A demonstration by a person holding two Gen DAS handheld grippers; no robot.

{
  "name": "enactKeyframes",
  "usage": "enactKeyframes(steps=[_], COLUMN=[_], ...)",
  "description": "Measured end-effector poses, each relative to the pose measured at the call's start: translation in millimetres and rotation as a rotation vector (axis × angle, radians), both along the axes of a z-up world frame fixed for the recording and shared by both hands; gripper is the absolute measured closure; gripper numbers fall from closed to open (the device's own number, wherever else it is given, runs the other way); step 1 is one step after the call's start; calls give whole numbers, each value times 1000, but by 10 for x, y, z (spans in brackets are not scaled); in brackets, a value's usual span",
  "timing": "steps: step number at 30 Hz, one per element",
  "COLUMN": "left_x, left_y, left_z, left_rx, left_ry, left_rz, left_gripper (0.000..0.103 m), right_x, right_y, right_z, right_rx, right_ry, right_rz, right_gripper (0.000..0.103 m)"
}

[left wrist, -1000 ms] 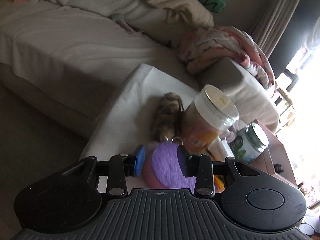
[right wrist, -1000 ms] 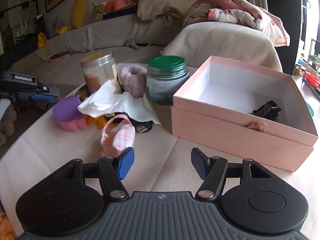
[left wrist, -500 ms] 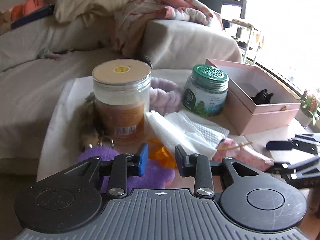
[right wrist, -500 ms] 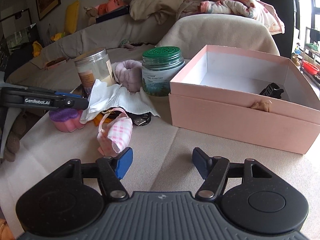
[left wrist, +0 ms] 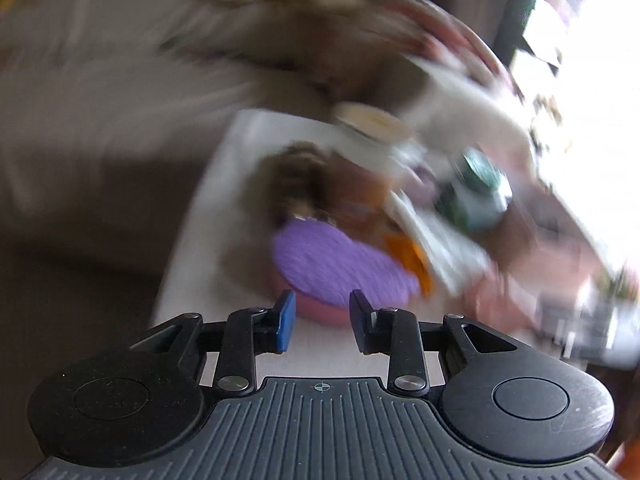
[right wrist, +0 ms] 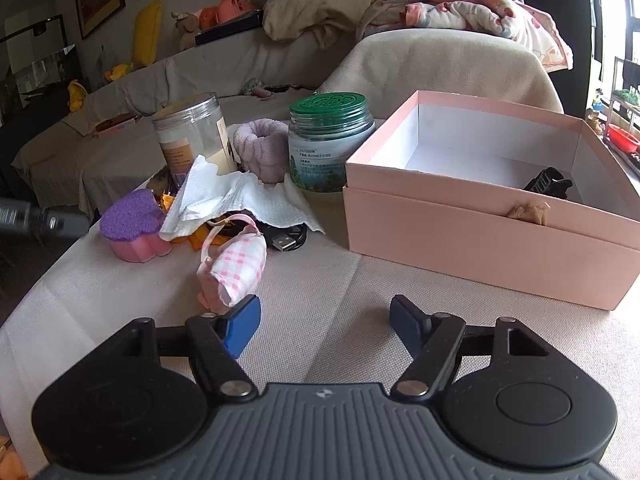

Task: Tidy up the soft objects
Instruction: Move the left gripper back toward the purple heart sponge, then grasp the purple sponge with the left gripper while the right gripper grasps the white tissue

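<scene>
— On the cloth-covered table (right wrist: 120, 304), where's the purple-topped sponge (right wrist: 132, 226)?
— Left of the crumpled tissue (right wrist: 240, 200), just ahead of the left gripper (left wrist: 322, 314); jaws narrow, nothing between them.
— And the right gripper (right wrist: 324, 318)?
— Opening wide, empty, beside the pink checked pouch (right wrist: 236, 266), near the pink box (right wrist: 480, 236)

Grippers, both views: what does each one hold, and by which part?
Nothing. The left gripper stands empty before the purple-topped pink sponge; the right gripper, jaws opening, is empty too.
</scene>
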State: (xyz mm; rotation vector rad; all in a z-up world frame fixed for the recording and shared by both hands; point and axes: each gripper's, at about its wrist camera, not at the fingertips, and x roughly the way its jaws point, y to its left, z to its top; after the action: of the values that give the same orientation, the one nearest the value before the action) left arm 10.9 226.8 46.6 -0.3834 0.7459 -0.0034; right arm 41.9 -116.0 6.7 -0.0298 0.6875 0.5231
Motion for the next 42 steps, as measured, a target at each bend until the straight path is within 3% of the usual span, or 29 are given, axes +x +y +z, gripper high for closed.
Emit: enactKeyframes(steps=[3, 6, 7, 16, 19, 22, 26, 28, 34, 38, 42], left_x=[159, 283, 330, 748, 586, 437, 482, 546, 440, 199, 39], left_y=[192, 202, 178, 4, -183, -443, -884, -1016, -1031, -847, -714], left_z=[-146, -223, -224, -197, -86, 51, 47, -9, -152, -155, -118], left_rx=[-111, -179, -174, -21, 116, 187, 340, 398, 453, 434, 471], left_ry=[32, 11, 7, -57, -116, -172, -177, -153, -102, -122, -96], left_rz=[122, 128, 119, 54, 63, -15, -166, -198, -285, -325, -304], left_gripper=[70, 66, 58, 56, 56, 56, 56, 60, 63, 60, 59], right_x=[-1, -3, -3, 0, 1, 2, -2, -4, -67, 150, 328], right_y=[2, 2, 3, 6, 1, 6, 23, 25, 156, 519, 1019], right_z=[-1, -1, -1, -2, -1, 0, 4, 37, 599, 761, 593], right_rx=[1, -1, -2, -7, -4, -3, -13, -25, -30, -35, -113], right_ry=[1, 0, -1, -3, -3, -2, -4, -10, -239, -167, -112], right_rz=[0, -2, -2, -1, -1, 1, 2, -11, 26, 169, 262], right_gripper=[31, 31, 31, 30, 30, 29, 28, 28, 28, 27, 27])
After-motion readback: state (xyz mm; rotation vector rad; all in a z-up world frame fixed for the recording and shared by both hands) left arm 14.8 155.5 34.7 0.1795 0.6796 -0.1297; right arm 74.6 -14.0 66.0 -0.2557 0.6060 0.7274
